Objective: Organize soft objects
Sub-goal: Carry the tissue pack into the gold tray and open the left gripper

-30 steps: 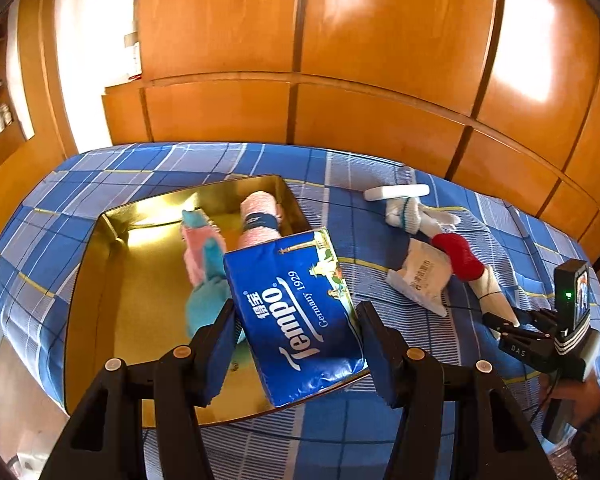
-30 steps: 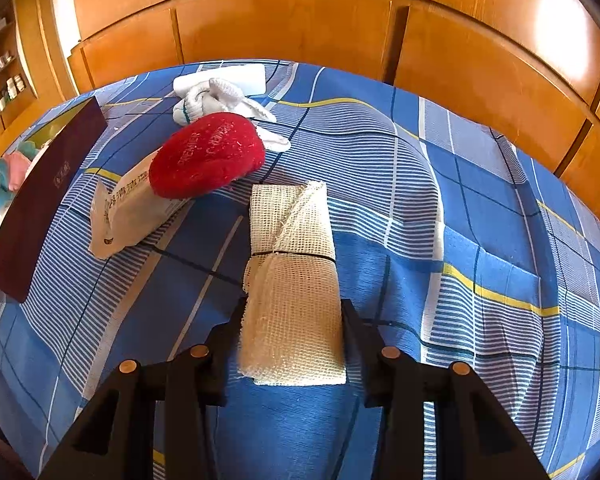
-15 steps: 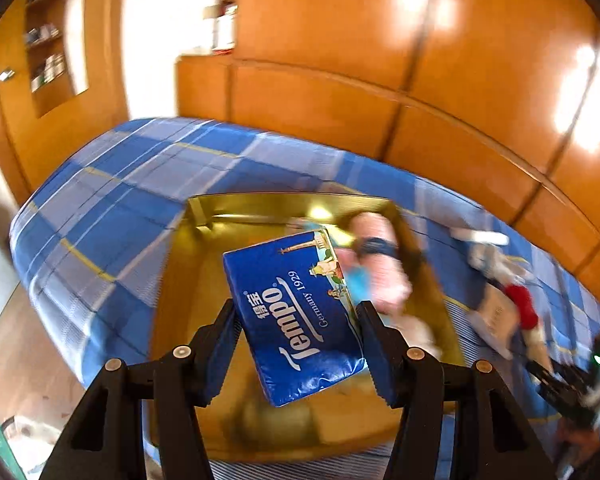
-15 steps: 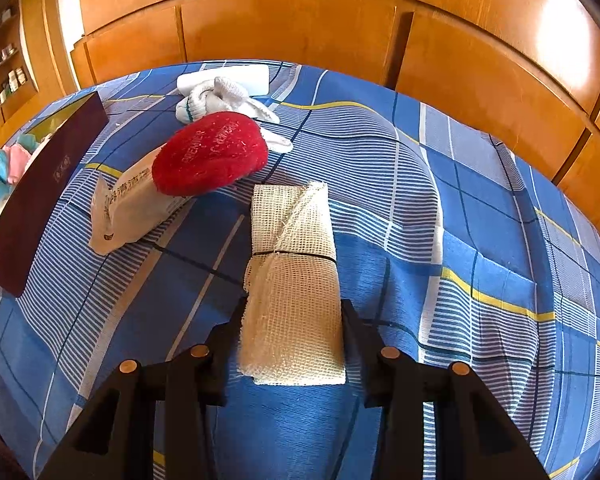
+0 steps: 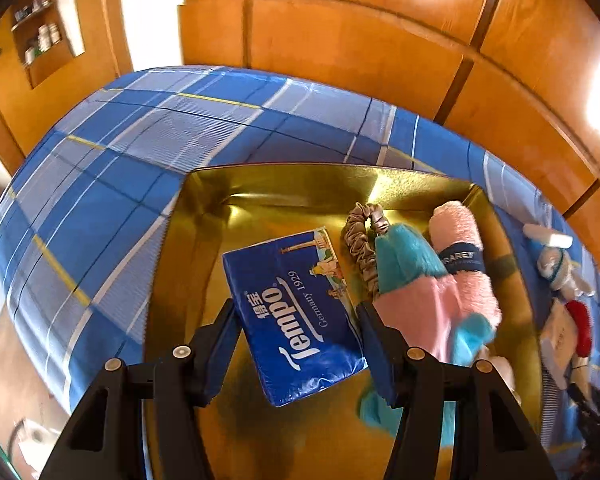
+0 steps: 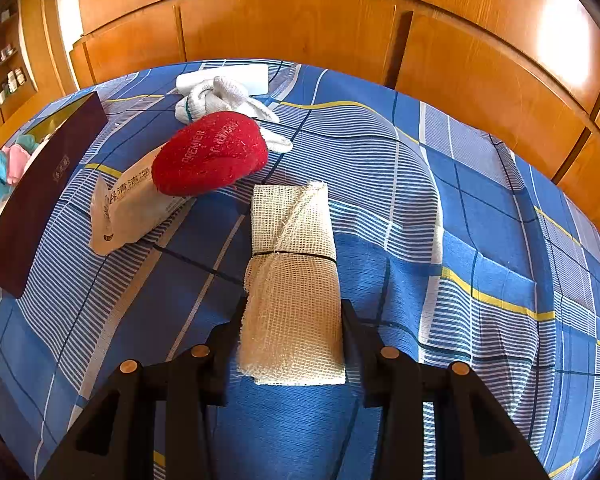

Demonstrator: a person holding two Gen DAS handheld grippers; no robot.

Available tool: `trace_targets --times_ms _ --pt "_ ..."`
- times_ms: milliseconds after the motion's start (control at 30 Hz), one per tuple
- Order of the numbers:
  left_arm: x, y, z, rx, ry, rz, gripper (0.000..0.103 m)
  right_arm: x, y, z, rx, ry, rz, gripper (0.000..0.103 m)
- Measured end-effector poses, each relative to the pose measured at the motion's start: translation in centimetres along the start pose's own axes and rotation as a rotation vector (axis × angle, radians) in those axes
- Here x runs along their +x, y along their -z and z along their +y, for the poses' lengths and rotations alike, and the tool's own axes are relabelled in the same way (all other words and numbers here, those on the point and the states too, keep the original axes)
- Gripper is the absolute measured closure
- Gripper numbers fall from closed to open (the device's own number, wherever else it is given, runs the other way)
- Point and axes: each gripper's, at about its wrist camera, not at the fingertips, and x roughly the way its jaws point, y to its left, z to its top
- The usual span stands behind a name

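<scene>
L hand-held gripper (image 5: 296,320) grips tissue pack (image 5: 296,312) over gold box (image 5: 180,264); R hand-held gripper (image 6: 292,320) clamps mesh cloth (image 6: 292,280) on bed (image 6: 460,200).

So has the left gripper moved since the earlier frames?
Yes. The left gripper, gripping the tissue pack, has swung from the gold tray's near right corner to over its middle.

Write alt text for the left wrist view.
The left claw grips a blue Tempo tissue pack above a gold box on a blue plaid cloth. The box holds a scrunchie, a plush toy and a rolled pink towel.
</scene>
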Motion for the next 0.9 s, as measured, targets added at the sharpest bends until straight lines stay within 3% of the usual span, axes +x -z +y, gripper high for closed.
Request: trace_targets --times_ms 433,500,900 --pt "4.1 -2.0 -0.5 0.019 -0.038 0.042 0.042 0.0 0.0 0.0 -0.002 0.001 0.000 0.062" --pt "4.2 -2.1 -0.5 0.024 -0.041 0.043 0.037 0.1 0.0 0.0 -0.001 0.001 0.000 0.062" --pt "0.4 -1.3 -0.4 0.021 -0.085 -0.069 0.035 0.1 0.0 0.1 -0.007 0.007 0.000 0.062"
